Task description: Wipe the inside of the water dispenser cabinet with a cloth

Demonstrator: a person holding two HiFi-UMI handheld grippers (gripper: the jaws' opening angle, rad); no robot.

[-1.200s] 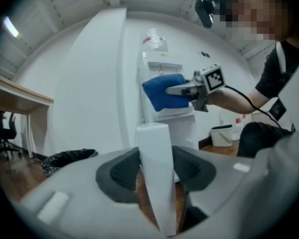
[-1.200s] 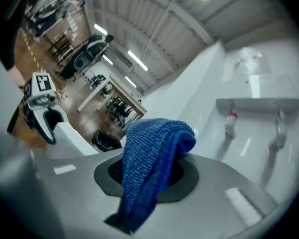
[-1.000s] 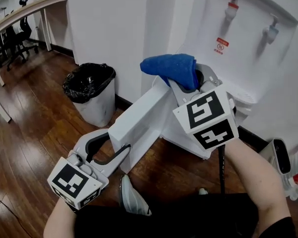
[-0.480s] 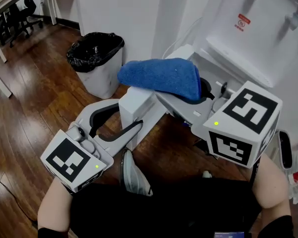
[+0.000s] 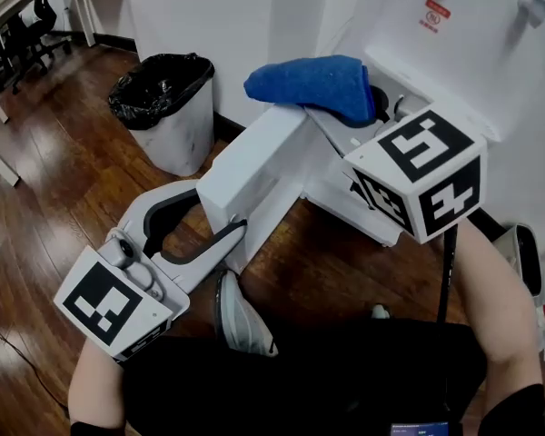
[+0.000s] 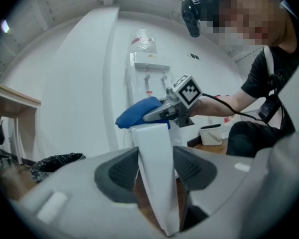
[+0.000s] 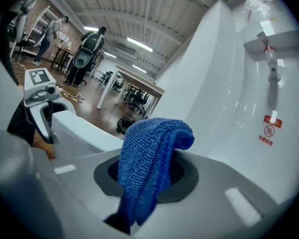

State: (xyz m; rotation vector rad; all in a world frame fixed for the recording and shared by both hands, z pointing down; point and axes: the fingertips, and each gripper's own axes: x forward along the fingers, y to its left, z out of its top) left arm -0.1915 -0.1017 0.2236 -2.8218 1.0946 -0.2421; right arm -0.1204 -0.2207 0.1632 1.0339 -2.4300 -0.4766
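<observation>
- Left gripper [image 5: 220, 214]: its two grey jaws with ribbed dark pads are part-way open and clamp the edge of the flat white cabinet door [image 5: 254, 175]. In the left gripper view the smooth, rigid panel [image 6: 152, 148] stands upright between the pads, filling the gap.
- Right gripper [image 5: 363, 107]: I read its jaws as closed on the blue looped-pile cloth [image 5: 309, 84]. In the right gripper view the soft, folded cloth [image 7: 149, 153] rises from between the pads and droops over at the top.
- Cloth position: bunched at the right gripper's tip, just above the top edge of the open door, in front of the glossy white water dispenser [image 5: 454, 53] and below its taps. It is outside the cabinet; I cannot tell whether it touches the door.
- Surroundings: pale round bin with a crinkled black liner [image 5: 163, 107] to the left, on a dark polished wood floor [image 5: 54, 180].
</observation>
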